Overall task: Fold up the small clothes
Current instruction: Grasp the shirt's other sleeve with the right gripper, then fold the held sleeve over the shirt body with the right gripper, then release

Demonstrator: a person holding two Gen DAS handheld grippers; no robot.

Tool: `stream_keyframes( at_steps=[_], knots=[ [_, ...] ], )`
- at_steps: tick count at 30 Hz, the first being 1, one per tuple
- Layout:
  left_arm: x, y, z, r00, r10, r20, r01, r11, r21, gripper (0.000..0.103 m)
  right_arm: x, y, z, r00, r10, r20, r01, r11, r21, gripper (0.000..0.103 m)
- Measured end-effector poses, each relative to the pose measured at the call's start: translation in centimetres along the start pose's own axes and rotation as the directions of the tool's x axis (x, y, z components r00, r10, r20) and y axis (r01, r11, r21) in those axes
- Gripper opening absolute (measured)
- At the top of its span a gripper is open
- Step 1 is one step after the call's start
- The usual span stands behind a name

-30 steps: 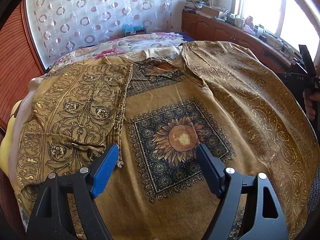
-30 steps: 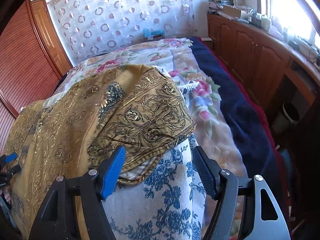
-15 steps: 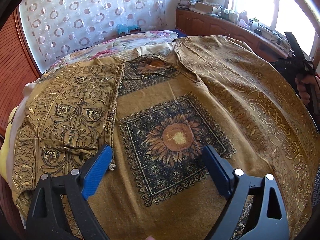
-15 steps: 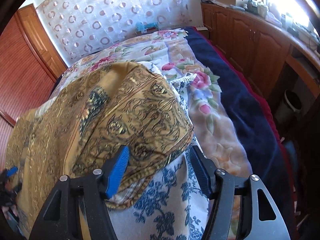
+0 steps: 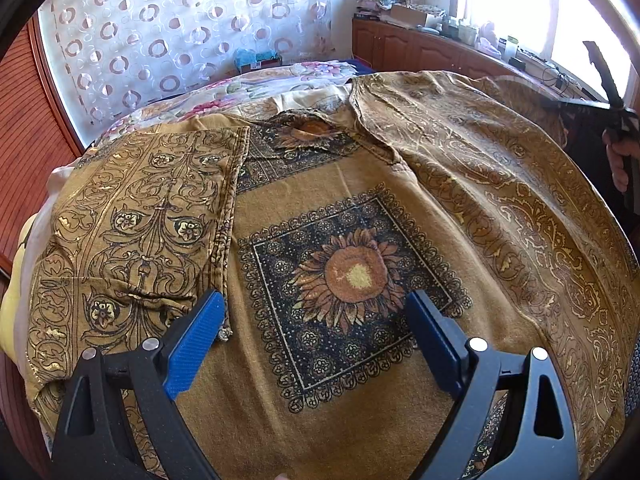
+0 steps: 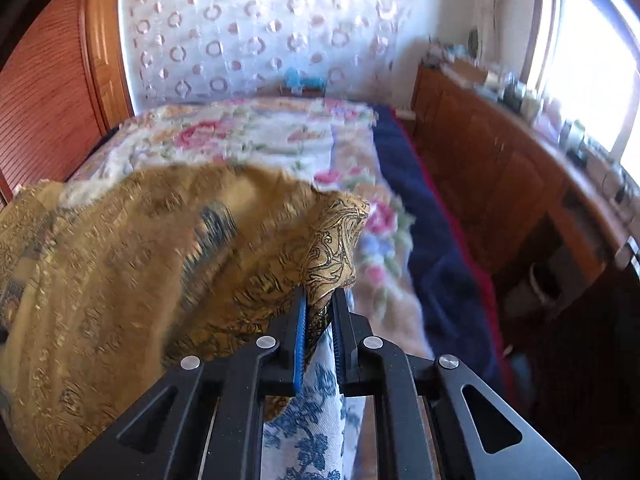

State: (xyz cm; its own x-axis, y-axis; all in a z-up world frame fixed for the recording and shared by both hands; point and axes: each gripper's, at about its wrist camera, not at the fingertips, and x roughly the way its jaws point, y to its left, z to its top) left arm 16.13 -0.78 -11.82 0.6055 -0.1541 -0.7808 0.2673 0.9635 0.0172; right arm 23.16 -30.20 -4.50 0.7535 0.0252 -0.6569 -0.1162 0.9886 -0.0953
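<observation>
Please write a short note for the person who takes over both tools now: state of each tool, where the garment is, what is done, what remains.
Left tool: open, above the sunflower print, holding nothing.
Right tool: jaws just closed on the right sleeve of the mustard patterned shirt; a blue-flowered white cloth seems caught too.
Shirt lies flat on the bed.
Done: left sleeve folded in.
Left: fold the right sleeve in, then the body.

Matt printed cloth garment [image 5: 360, 208]; ribbed blue plastic pads [image 5: 196, 340].
</observation>
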Motion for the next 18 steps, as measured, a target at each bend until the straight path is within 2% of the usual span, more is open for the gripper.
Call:
stream_keyframes(
  at_steps=[4,11,14,16,18],
  knots=[
    [0.0,0.0,0.0,1.0,0.0,0.0,0.0,1.0,0.0,0.092,-2.3,1.4,1.0,0.996,0.006,0.085,-0.003,1.0,-0.025,0.011],
    [-0.1,0.0,0.0,1.0,0.006,0.003,-0.006,1.0,0.006,0.092,-5.0,6.3,2.2,0.977,0.117,0.178,-0.096,0.988,-0.122,0.008],
    [-0.5,0.1,-0.2,1.0,0.004,0.018,-0.004,1.0,0.005,0.092,-6.0,8.9,2.8,0.961,0.195,0.197,-0.165,0.974,-0.157,0.008],
    [-1.3,0.3,-0.4,0.998,0.008,0.055,-0.007,1.0,-0.01,0.092,-6.4,10.6,3.1,0.943,0.286,0.167,-0.258,0.951,-0.17,0.008],
    [-2.5,0.7,-0.4,0.994,0.011,0.105,-0.007,1.0,-0.03,0.092,-6.8,11.7,3.0,0.932,0.332,0.145,-0.306,0.936,-0.177,0.012]
  ],
)
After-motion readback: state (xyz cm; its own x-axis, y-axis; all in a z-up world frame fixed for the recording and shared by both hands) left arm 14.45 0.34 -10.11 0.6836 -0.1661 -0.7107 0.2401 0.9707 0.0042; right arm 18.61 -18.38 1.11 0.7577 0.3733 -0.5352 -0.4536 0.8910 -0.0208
